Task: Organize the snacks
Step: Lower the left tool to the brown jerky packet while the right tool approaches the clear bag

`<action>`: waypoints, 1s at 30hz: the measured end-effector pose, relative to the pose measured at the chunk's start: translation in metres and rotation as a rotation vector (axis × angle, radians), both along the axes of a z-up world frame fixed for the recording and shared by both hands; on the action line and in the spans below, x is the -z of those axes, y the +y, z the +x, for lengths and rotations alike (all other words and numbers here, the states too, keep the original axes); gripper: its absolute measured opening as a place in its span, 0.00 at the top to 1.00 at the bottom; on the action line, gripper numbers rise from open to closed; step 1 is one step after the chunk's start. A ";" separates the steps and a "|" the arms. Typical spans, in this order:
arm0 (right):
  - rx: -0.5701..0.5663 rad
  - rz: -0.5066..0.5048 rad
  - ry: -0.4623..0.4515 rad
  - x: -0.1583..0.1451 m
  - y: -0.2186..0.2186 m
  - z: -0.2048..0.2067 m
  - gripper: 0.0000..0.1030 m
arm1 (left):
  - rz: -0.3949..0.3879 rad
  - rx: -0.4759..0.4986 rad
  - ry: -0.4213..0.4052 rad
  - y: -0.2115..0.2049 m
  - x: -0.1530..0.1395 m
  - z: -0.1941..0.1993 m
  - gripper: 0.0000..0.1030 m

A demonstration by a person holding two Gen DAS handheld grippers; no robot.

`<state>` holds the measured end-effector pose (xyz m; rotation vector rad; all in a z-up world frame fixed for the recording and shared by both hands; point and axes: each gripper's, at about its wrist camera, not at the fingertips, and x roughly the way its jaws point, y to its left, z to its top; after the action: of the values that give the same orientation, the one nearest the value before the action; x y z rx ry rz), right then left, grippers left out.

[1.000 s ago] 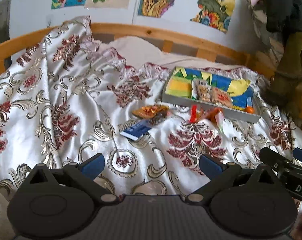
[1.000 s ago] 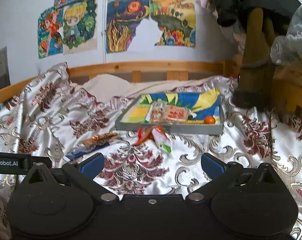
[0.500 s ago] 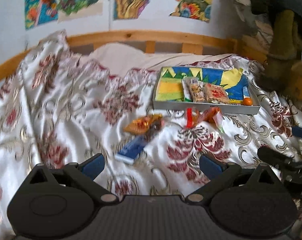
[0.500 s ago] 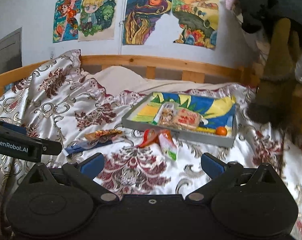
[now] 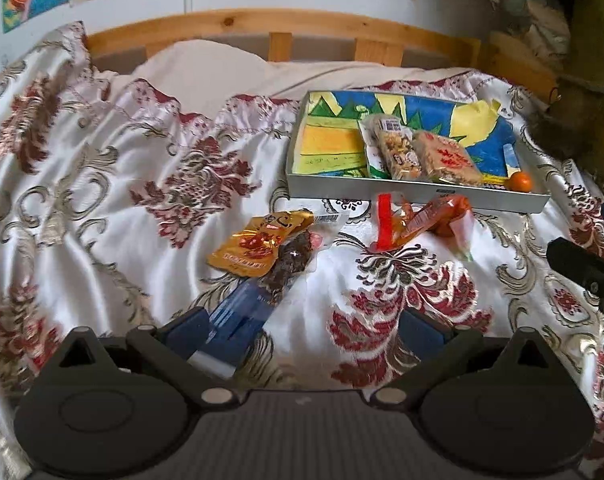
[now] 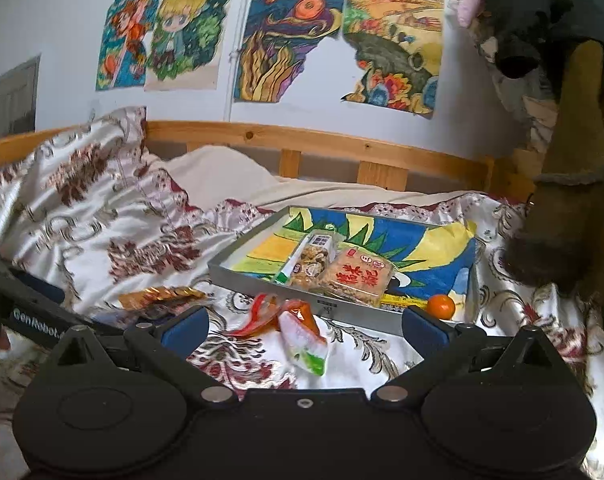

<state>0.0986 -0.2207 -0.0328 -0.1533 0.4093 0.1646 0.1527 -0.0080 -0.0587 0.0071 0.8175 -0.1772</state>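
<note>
A grey tray (image 5: 414, 192) with a colourful lining lies on the bed and holds two snack packs (image 5: 418, 154) and a small orange (image 5: 520, 181). In front of it lie an orange-red packet (image 5: 426, 222), a golden packet (image 5: 261, 242), a dark snack in clear wrap (image 5: 291, 266) and a blue packet (image 5: 237, 316). My left gripper (image 5: 302, 326) is open and empty, low over the blue packet. My right gripper (image 6: 304, 324) is open and empty, just above the orange-red packet (image 6: 297, 320), near the tray (image 6: 342, 300).
The bed has a rumpled white satin cover with red patterns (image 5: 101, 200). A wooden headboard (image 5: 261, 28) runs along the back. Dark plush items (image 6: 562, 160) stand at the right beside the tray. The right gripper's body (image 5: 586, 272) shows at the left view's right edge.
Both grippers have moved forward and down toward the loose snacks. The blue packet now lies by the left gripper's left finger. Both stay open.
</note>
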 end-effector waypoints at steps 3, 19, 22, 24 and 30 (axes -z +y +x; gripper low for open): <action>0.003 -0.046 0.040 0.013 0.003 0.017 0.02 | 0.044 0.000 0.035 -0.001 0.012 0.018 0.01; -0.009 -0.029 0.159 0.052 0.011 0.079 0.11 | 0.029 0.107 0.097 -0.001 0.035 0.062 0.09; -0.010 -0.030 0.168 0.056 0.014 0.088 0.18 | 0.012 0.104 0.097 0.003 0.037 0.067 0.16; -0.022 -0.039 0.162 0.058 0.019 0.096 0.22 | 0.007 0.101 0.100 0.004 0.037 0.070 0.20; -0.049 -0.079 0.183 0.069 0.032 0.119 0.26 | 0.006 0.124 0.096 0.002 0.034 0.068 0.35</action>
<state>0.2179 -0.1887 -0.1016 -0.2268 0.5949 0.2112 0.2209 -0.0060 -0.0930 0.0557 0.9139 -0.2942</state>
